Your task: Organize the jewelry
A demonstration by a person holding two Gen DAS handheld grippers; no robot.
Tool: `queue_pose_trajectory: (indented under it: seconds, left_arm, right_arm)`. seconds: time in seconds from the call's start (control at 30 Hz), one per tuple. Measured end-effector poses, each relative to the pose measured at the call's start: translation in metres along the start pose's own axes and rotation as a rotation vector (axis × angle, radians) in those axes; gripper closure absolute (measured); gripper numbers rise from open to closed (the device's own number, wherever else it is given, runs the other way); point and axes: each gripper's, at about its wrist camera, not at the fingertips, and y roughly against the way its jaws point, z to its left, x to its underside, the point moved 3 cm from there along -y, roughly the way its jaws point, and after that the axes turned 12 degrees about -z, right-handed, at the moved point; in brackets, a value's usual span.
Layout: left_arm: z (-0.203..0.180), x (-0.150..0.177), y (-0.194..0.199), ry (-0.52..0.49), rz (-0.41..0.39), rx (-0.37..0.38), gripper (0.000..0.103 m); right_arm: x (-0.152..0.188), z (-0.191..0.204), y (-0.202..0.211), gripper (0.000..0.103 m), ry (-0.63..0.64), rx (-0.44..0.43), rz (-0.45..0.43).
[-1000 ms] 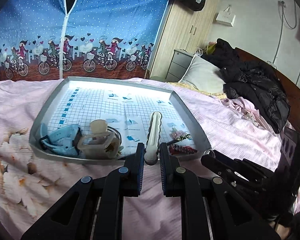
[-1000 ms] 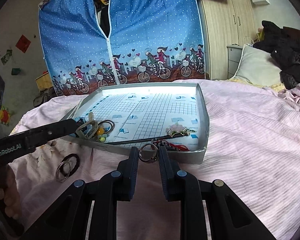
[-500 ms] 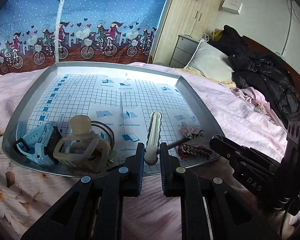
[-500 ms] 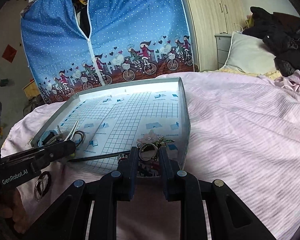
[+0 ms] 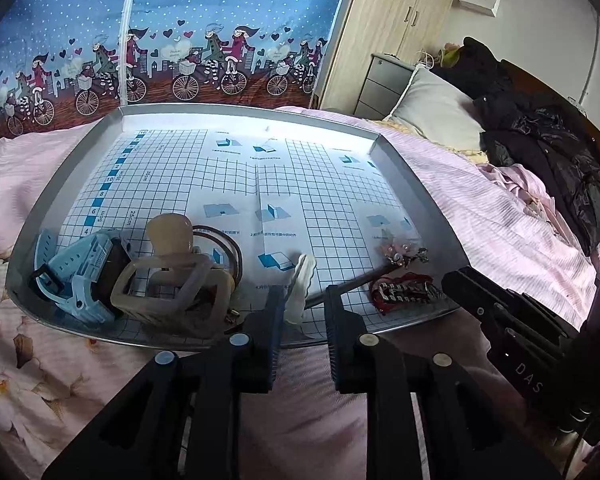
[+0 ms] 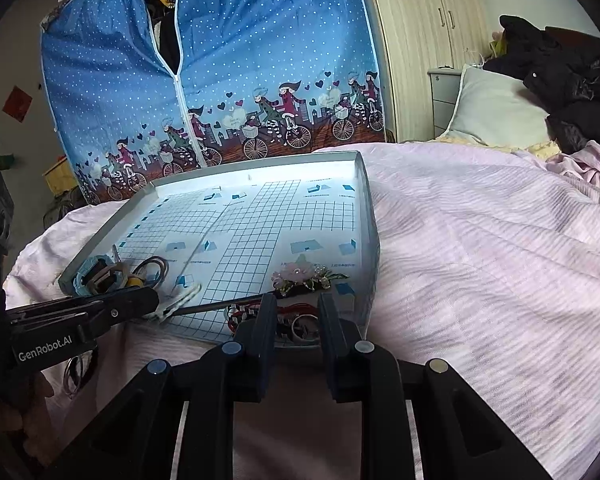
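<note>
— White plastic, wavy-edged: where does the hair clip (image 5: 300,288) sit, and which way does it run?

— It lies on the gridded paper near the front rim of the metal tray (image 5: 416,184), long axis running away from the left gripper (image 5: 300,312). Its near end leans against the left finger; its far end points toward the tray's back wall, tilted slightly right.

— Does that gripper hold it?

— No. The jaws stand spread, with a clear gap between the clip and the right finger. Only one side touches.

— And the right gripper (image 6: 298,322)?

— Its jaws are parted too, poised over the tray's front right corner. A metal ring (image 6: 302,325) lies in the tray between the fingers, beside a red and silver bracelet (image 5: 404,290). Whether the fingers touch the ring cannot be told.

— What is hard to read?

— A thin dark pin (image 6: 220,303) runs from the pink flower brooch (image 6: 306,276) toward the clip; its near end is hidden behind the left gripper. At the tray's left corner a pale blue watch (image 5: 80,276), a beige claw clip (image 5: 176,276) and brown hair ties (image 5: 224,244) overlap, so their edges blur together. Two rings (image 6: 76,372) on the pink bedspread (image 6: 480,260) are half covered by the left gripper.
</note>
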Motion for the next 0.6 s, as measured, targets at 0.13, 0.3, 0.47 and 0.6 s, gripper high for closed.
queue_pose_trajectory:
  seconds: [0.13, 0.3, 0.47, 0.6]
  left_arm:
    - [-0.004, -0.007, 0.01, -0.006, -0.062, -0.014, 0.047]
    - [-0.016, -0.023, 0.04, -0.056, -0.172, -0.098, 0.024]
    - [-0.028, -0.037, 0.086, -0.052, -0.312, -0.093, 0.002]
    - [-0.032, -0.048, 0.109, -0.03, -0.306, -0.079, 0.002]
  right_arm:
    - [-0.005, -0.002, 0.006, 0.083, -0.007, 0.006, -0.026]
    - [-0.019, -0.01, 0.027, 0.071, -0.046, 0.029, -0.086]
    - [-0.034, -0.011, 0.051, 0.055, -0.069, 0.037, -0.145]
    - [-0.046, -0.001, 0.08, 0.033, -0.04, 0.028, -0.196]
